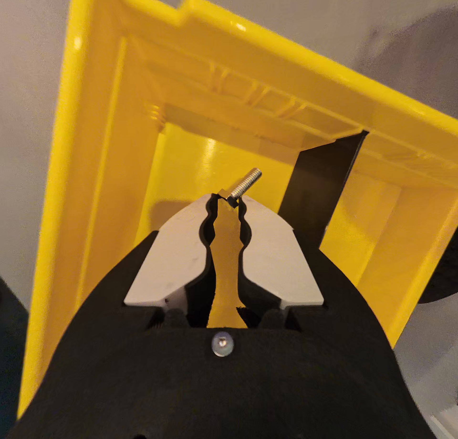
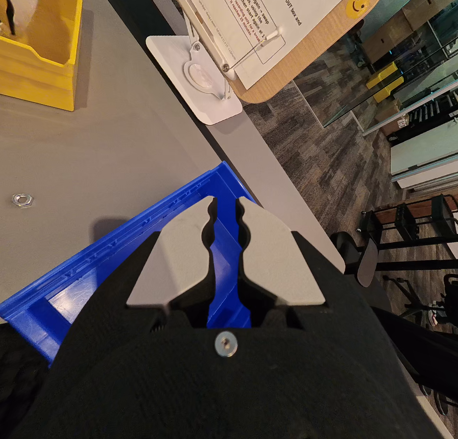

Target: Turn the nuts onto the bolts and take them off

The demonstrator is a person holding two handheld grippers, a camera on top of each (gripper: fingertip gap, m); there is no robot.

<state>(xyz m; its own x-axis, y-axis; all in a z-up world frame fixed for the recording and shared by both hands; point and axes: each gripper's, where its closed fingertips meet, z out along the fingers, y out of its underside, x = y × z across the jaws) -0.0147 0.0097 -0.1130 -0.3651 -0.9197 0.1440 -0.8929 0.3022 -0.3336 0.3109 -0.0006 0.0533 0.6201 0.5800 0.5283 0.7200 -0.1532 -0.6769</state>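
The left gripper [image 1: 227, 199], over the yellow bin [image 1: 104, 129], pinches a bolt [image 1: 244, 185] by its head, while the right gripper [image 2: 226, 201] hangs slightly apart and empty over the blue bin [image 2: 138, 231], so fetching the nut [image 2: 22, 200] at the desk's [image 2: 111, 142] left edge looks next.

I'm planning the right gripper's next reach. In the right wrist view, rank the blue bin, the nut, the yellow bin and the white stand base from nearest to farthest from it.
1. Blue bin: right under the right gripper.
2. Nut: on the table, far left.
3. White stand base: ahead, at the table edge.
4. Yellow bin: far upper left.
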